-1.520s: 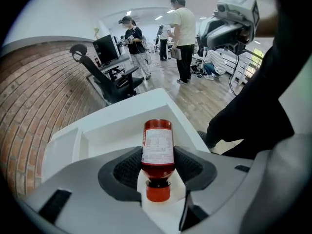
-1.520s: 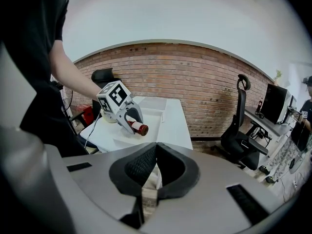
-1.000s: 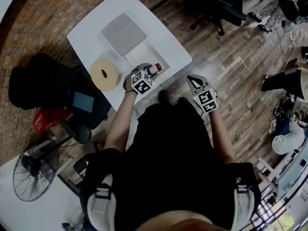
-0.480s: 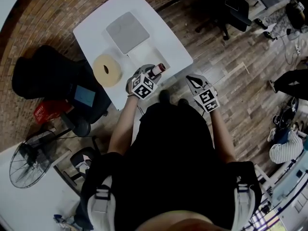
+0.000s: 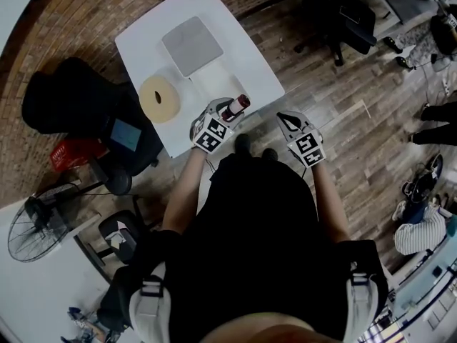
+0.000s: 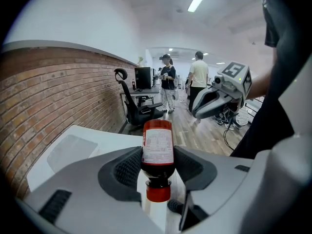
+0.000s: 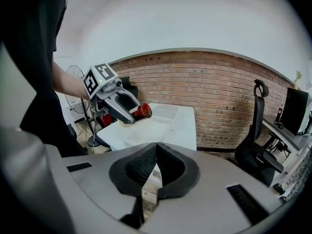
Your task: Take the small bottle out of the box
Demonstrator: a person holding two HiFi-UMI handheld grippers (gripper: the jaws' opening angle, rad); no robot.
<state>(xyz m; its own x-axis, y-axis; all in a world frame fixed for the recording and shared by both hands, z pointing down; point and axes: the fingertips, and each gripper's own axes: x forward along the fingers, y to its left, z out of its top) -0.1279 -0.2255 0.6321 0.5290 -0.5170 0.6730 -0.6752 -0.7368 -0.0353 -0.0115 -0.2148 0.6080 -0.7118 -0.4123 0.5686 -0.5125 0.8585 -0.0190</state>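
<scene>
The small dark bottle (image 5: 237,106) with a red cap and a white label is held sideways above the near edge of the white table (image 5: 246,56). My left gripper (image 5: 227,111) is shut on it. In the left gripper view the bottle (image 6: 157,143) sits between the two pads, cap towards the camera. The translucent box (image 5: 214,83) lies on the table just behind the bottle, next to its grey lid (image 5: 191,45). My right gripper (image 5: 284,118) hangs over the wooden floor, right of the table, shut with nothing in it (image 7: 156,161).
A cream tape roll (image 5: 158,98) lies on the table's left part. A black chair (image 5: 71,109) and a red crate (image 5: 68,159) stand left of the table, a fan (image 5: 32,231) lower left. Office chairs and people are on the right.
The left gripper keeps hold of the bottle and has drifted slightly towards the table's near edge. The head view has shifted a little. The right gripper has barely moved.
</scene>
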